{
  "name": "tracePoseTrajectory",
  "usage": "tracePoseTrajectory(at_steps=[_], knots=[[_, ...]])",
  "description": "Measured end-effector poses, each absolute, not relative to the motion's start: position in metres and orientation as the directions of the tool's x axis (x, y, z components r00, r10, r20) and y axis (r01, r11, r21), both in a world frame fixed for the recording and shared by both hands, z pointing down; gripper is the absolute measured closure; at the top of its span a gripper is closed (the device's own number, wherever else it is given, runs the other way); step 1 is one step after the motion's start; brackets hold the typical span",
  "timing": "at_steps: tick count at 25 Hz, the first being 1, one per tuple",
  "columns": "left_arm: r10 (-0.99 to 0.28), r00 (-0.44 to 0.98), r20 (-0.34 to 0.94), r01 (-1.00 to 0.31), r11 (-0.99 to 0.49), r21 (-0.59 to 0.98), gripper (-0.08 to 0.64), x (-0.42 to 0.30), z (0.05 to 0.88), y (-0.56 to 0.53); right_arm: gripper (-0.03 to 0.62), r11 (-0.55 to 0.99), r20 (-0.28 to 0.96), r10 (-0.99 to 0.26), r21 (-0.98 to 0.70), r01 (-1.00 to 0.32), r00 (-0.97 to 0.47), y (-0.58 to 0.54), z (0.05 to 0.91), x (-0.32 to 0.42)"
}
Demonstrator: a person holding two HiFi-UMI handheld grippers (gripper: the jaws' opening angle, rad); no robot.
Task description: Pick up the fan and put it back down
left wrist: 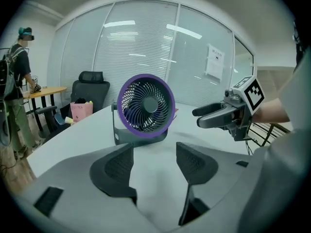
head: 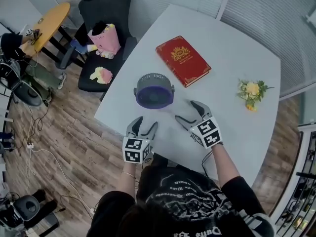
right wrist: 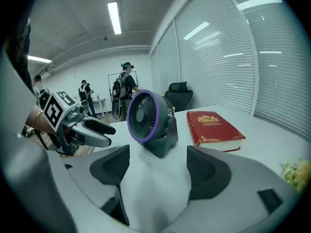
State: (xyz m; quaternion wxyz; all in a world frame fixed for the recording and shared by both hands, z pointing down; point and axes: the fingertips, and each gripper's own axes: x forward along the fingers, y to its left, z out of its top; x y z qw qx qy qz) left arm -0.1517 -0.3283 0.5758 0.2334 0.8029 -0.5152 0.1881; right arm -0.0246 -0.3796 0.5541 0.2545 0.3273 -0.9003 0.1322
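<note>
A small grey fan (head: 154,90) with a purple ring stands upright on the white table (head: 232,127), tilted back a little. It faces me in the left gripper view (left wrist: 145,108) and shows at an angle in the right gripper view (right wrist: 150,120). My left gripper (head: 142,127) hovers open just short of the fan, nothing between its fingers (left wrist: 116,171). The right gripper (head: 193,111) is open too, to the fan's near right and apart from it. Each gripper shows in the other's view: the right one (left wrist: 214,116), the left one (right wrist: 95,132).
A red book (head: 183,59) lies beyond the fan, and a yellow flower sprig (head: 252,93) at the right. A black office chair (head: 106,33) with a pink bag stands off the table's far left corner. People stand in the room's background (right wrist: 124,89).
</note>
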Motion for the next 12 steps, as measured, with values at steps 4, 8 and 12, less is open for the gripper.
tracePoseTrajectory(at_steps=[4, 8, 12], knots=[[-0.76, 0.4, 0.512, -0.914, -0.368, 0.169, 0.281, -0.141, 0.555, -0.311, 0.219, 0.754, 0.507, -0.548, -0.045, -0.655, -0.665, -0.365, 0.532, -0.02], [-0.787, 0.405, 0.466, -0.911, -0.39, 0.134, 0.281, -0.13, 0.531, -0.296, 0.219, 0.75, 0.463, -0.575, -0.033, -0.661, -0.675, -0.35, 0.509, -0.013], [-0.803, 0.411, 0.432, -0.909, -0.399, 0.123, 0.281, -0.117, 0.508, -0.28, 0.223, 0.734, 0.422, -0.613, -0.009, -0.679, -0.668, -0.333, 0.491, -0.002]])
